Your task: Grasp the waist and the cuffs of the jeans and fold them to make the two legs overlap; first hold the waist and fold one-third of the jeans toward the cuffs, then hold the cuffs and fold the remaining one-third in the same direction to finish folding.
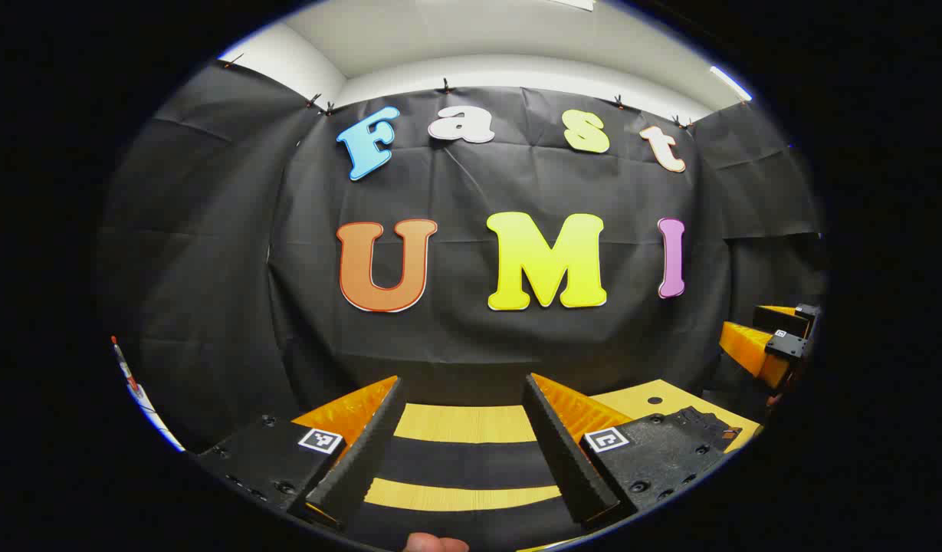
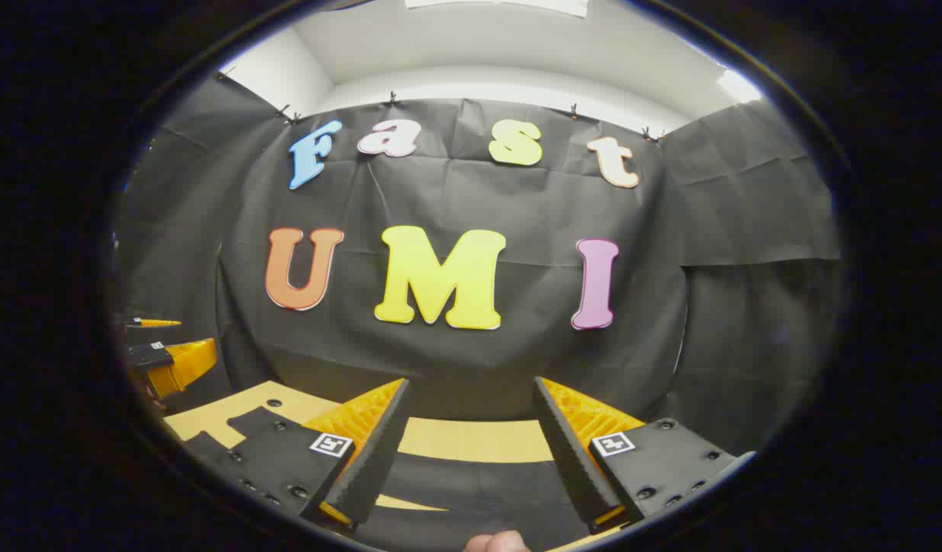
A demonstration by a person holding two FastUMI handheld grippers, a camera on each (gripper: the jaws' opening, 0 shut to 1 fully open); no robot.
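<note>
Before you, the table (image 1: 471,423) shows a smooth, matt wood-grain top, the dark jeans (image 1: 463,464) a matt cloth, and each fingertip's pads (image 1: 363,448) a ribbed, matt face.

Your left gripper view looks forward and nearly level along its own two fingers (image 1: 379,445), held just above the pale wooden table (image 1: 463,423) and aimed squarely at the booth's black cloth back wall (image 1: 455,337), which stands near. At its right edge you catch the other gripper (image 1: 773,345) from the side. Your right gripper view sits at about the same height, faces the same wall just as level, and stands to the right of the first, so the wall appears shifted leftward. At its left edge the left gripper (image 2: 164,360) shows. Both views share the back wall, the white ceiling (image 1: 471,46) above it, and the table's far strip.
</note>
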